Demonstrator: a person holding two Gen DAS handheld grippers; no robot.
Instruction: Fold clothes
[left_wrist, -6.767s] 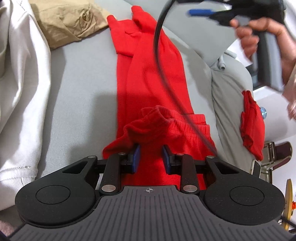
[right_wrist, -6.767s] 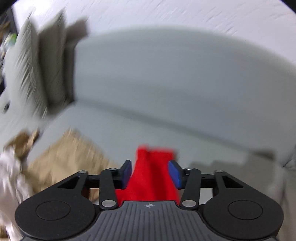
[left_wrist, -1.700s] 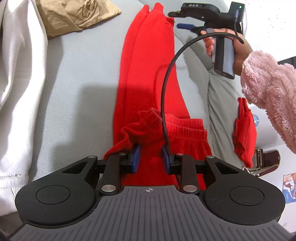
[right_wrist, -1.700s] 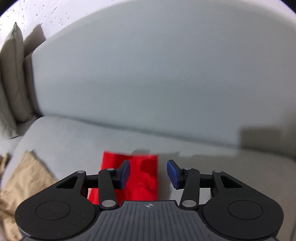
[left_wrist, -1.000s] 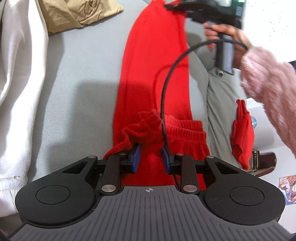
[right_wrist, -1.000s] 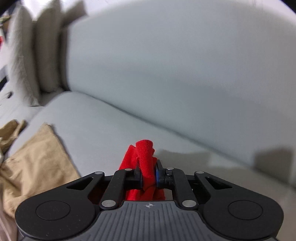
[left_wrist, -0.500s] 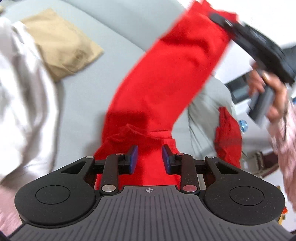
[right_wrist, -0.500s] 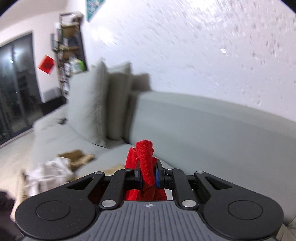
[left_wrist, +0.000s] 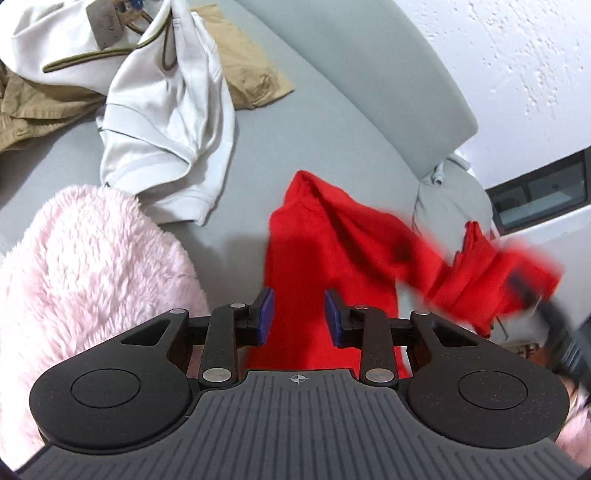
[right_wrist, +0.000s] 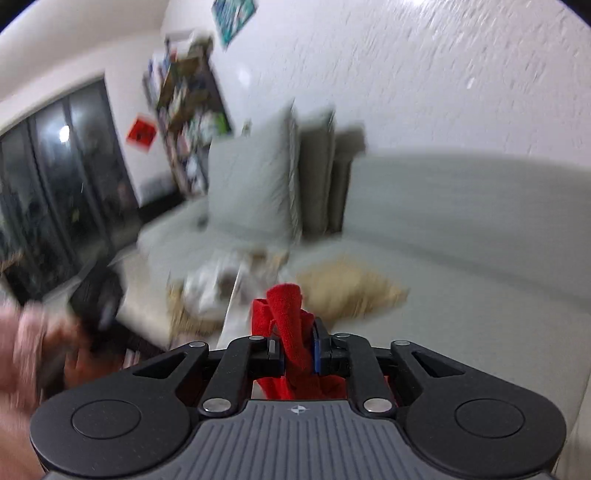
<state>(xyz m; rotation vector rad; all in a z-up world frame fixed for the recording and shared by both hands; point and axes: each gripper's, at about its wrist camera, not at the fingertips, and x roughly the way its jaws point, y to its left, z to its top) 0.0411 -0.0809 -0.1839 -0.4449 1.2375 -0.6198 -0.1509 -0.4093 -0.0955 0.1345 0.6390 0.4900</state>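
Observation:
Red trousers (left_wrist: 314, 240) lie doubled over on the grey sofa seat (left_wrist: 258, 147). My left gripper (left_wrist: 298, 321) is over their near end, and red cloth fills the gap between its blue pads (left_wrist: 266, 320), which hold it. To the right, the leg ends (left_wrist: 491, 277) stream blurred through the air, carried by a dark blur that is the other gripper. In the right wrist view my right gripper (right_wrist: 297, 356) has a bunch of red leg cloth (right_wrist: 286, 314) between its pads; its jaws are opening, and the pads still touch the cloth.
A white garment (left_wrist: 166, 129) and tan clothes (left_wrist: 251, 74) lie on the seat's far side. A fluffy pink sleeve (left_wrist: 92, 277) fills the left foreground. Grey clothing (left_wrist: 454, 184) drapes the sofa arm. Cushions (right_wrist: 258, 192) stand at the sofa's far end.
The right gripper has swung the leg ends from the far end of the seat back over the trousers, folding them. The left gripper rose with its end. The right jaws look slightly wider.

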